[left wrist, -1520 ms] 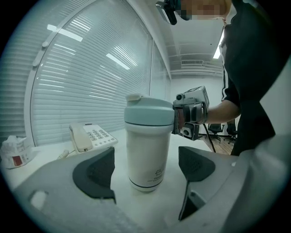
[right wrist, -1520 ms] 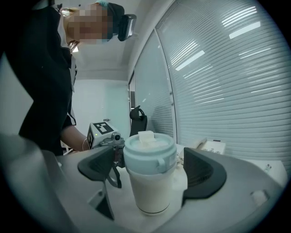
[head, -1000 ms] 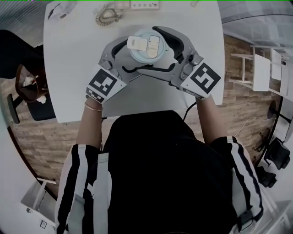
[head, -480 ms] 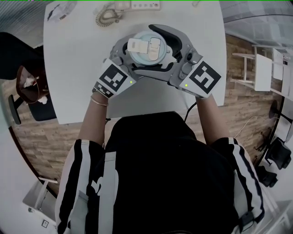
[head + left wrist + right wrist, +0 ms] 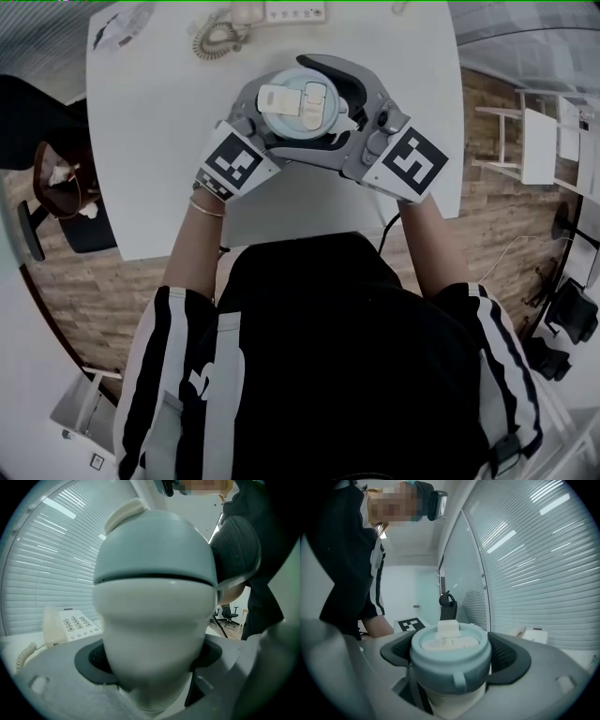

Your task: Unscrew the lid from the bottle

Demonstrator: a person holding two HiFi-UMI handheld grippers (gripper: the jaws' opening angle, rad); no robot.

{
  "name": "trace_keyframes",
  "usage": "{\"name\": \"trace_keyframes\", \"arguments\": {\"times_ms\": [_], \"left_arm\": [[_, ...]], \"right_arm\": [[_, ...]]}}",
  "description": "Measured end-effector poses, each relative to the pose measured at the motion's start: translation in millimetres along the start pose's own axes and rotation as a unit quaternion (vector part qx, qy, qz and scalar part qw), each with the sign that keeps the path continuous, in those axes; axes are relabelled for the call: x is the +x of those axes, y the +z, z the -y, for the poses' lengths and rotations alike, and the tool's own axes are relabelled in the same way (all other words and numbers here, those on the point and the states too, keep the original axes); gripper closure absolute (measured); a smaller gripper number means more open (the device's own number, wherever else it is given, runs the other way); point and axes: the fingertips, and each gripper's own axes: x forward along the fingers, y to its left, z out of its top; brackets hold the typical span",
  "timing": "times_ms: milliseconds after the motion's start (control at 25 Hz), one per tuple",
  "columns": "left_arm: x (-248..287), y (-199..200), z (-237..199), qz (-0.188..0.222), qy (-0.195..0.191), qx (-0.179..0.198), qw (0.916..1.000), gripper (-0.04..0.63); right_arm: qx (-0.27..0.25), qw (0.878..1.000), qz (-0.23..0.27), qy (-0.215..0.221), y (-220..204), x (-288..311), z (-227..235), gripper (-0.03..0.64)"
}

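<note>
Against the frame of half a second ago, almost nothing on the table [image 5: 141, 141] is found changed. The left gripper [image 5: 150, 658] and the right gripper [image 5: 452, 658] remain closed round the bottle [image 5: 150, 630], and only the right marker cube [image 5: 410, 161] is seen shifted a touch leftward. Against a second ago, the left marker cube [image 5: 236, 161] has been drawn in nearer the bottle.

The bottle is stood upright towards the far middle of the table. Its long axis is vertical and its top is turned up at the head camera. The pale blue lid [image 5: 298, 97], with a white flip tab, is seated on that top.

The left gripper's jaws are spread wide and pressed against the white body just below the lid, one dark pad on each side. The right gripper's jaws are spread likewise and clamped on the lid's rim from the opposite side.

A telephone [image 5: 70, 625] is seen at the far edge, well apart from the bottle.
</note>
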Motion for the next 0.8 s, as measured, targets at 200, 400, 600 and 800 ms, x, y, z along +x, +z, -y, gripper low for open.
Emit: {"name": "trace_keyframes", "arguments": {"times_ms": [200, 400, 600, 800], "left_arm": [[0, 1, 0, -0.002, -0.007, 0.005, 1.0, 0.146], [-2, 4, 2, -0.002, -0.011, -0.003, 0.9999, 0.146], [-16, 25, 5, -0.005, 0.0, 0.021, 0.9998, 0.146], [-33, 44, 14, -0.018, 0.012, 0.037, 0.9991, 0.146]], "right_arm": [[-0.001, 1.0, 0.001, -0.008, 1, 0, 1, 0.153], [0.008, 1.0, 0.004, -0.01, 5, 0, 1, 0.153], [-0.009, 1.0, 0.026, -0.005, 32, 1, -12, 0.153], [-0.012, 1.0, 0.02, 0.003, 54, -2, -29, 0.153]]}}
